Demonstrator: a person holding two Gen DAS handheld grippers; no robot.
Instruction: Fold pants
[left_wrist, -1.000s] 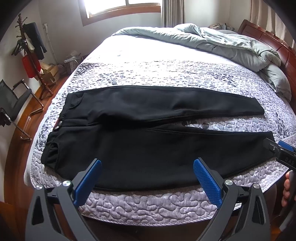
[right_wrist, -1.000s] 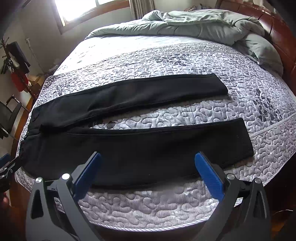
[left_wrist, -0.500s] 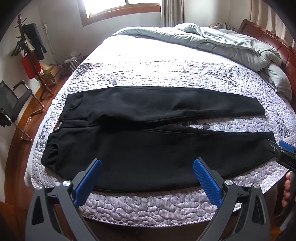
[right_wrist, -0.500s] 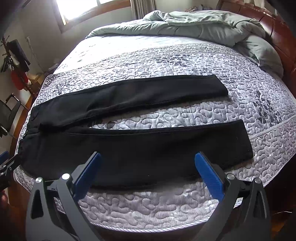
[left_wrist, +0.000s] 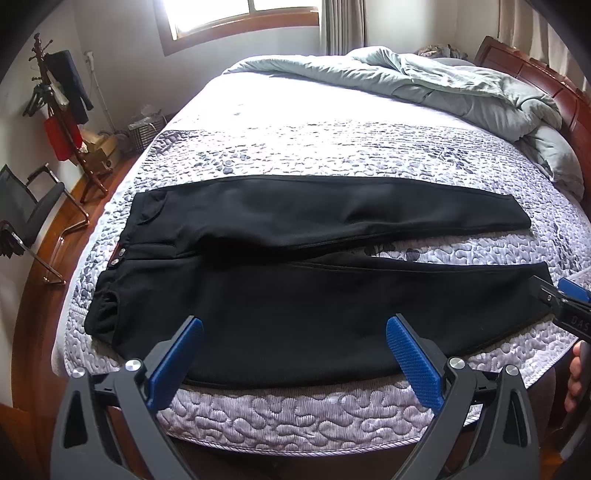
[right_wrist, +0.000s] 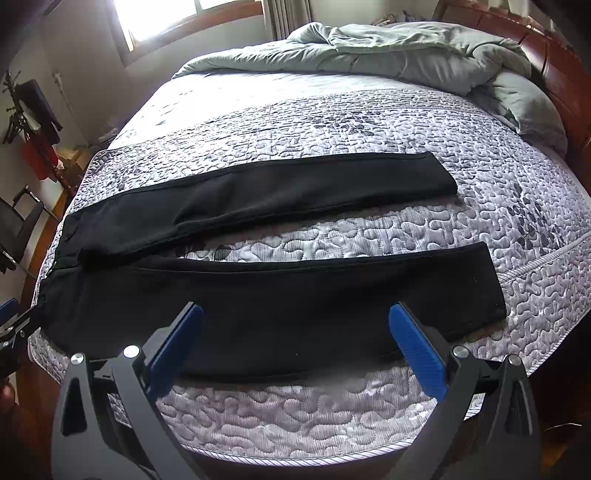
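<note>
The only writing we can read is a few white letters, perhaps "DAS", on the black body of the right gripper (left_wrist: 569, 314) where it enters the left camera's view at the right edge; the rest is cut off. Beside it we see fingertips of the person's hand (left_wrist: 576, 373) wrapped around the handle. We hold the left gripper (left_wrist: 293, 362) low over the near edge of the bed (left_wrist: 295, 417), its blue pads spread wide with nothing between them. The right gripper's pads are likewise wide apart and empty. The black pants (left_wrist: 295, 295) lie flat on the quilted cover, waist toward the left, both legs stretched to the right and slightly parted. A grey duvet (left_wrist: 443, 85) is bunched at the far end.
</note>
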